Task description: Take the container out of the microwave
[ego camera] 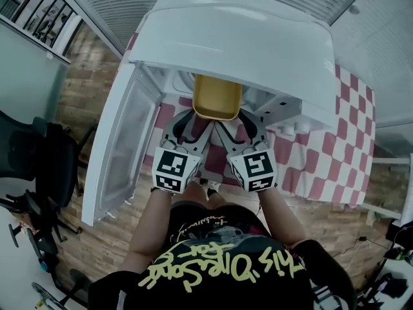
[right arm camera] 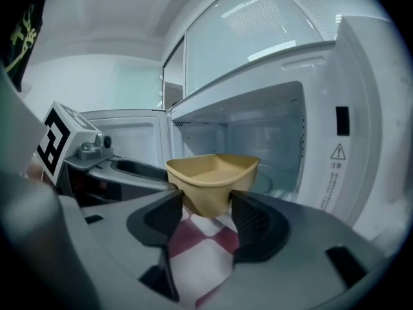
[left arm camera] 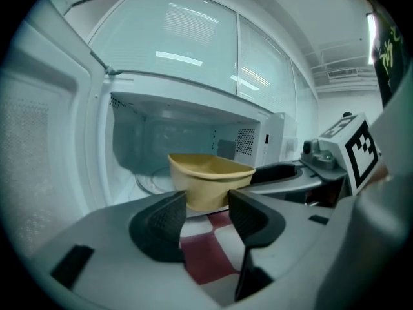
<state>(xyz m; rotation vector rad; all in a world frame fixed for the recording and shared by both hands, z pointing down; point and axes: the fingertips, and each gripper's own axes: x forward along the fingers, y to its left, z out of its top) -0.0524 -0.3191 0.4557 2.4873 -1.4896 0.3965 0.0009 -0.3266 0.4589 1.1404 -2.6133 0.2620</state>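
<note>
A yellow plastic container (ego camera: 217, 97) hangs at the mouth of the white microwave (ego camera: 245, 37), half under its top. My left gripper (ego camera: 195, 118) and my right gripper (ego camera: 239, 118) each clasp a near corner of it. In the left gripper view the container (left arm camera: 210, 173) sits between the pads of the left gripper (left arm camera: 206, 213), in front of the glass turntable (left arm camera: 151, 181). In the right gripper view the container (right arm camera: 213, 173) is off the cloth, its lower corner pinched by the right gripper (right arm camera: 206, 217).
The microwave door (ego camera: 122, 154) stands swung open at the left. A red-and-white checkered cloth (ego camera: 322, 160) covers the table under the microwave. A dark office chair (ego camera: 39, 160) stands on the wooden floor at the far left.
</note>
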